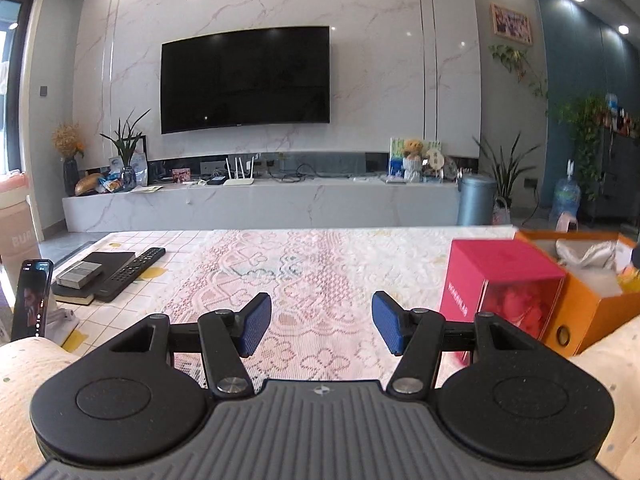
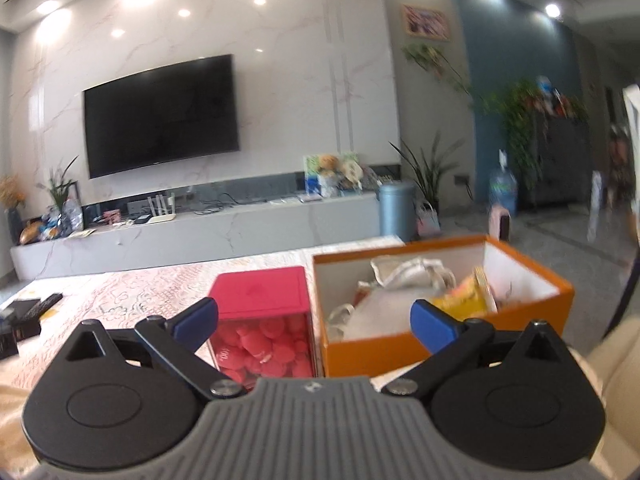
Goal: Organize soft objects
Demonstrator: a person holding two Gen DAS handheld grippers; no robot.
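An open orange box [image 2: 400,350] stands on the lace-covered table [image 1: 304,280]. It holds a white cloth bag [image 2: 408,276], a yellow snack packet [image 2: 468,300] and white soft padding. The box also shows at the right in the left wrist view [image 1: 592,312]. A red box [image 2: 260,292] with a clear front full of red soft pieces stands left of it, and shows in the left wrist view [image 1: 500,280]. My left gripper [image 1: 322,326] is open and empty above the table. My right gripper [image 2: 314,318] is open and empty, just in front of both boxes.
A remote [image 1: 132,274], a dark book [image 1: 100,264] and a small grey box lie at the table's left. A phone [image 1: 30,300] stands upright at the left edge. Beyond the table are the TV bench [image 1: 260,200], a blue bin [image 1: 476,200] and plants.
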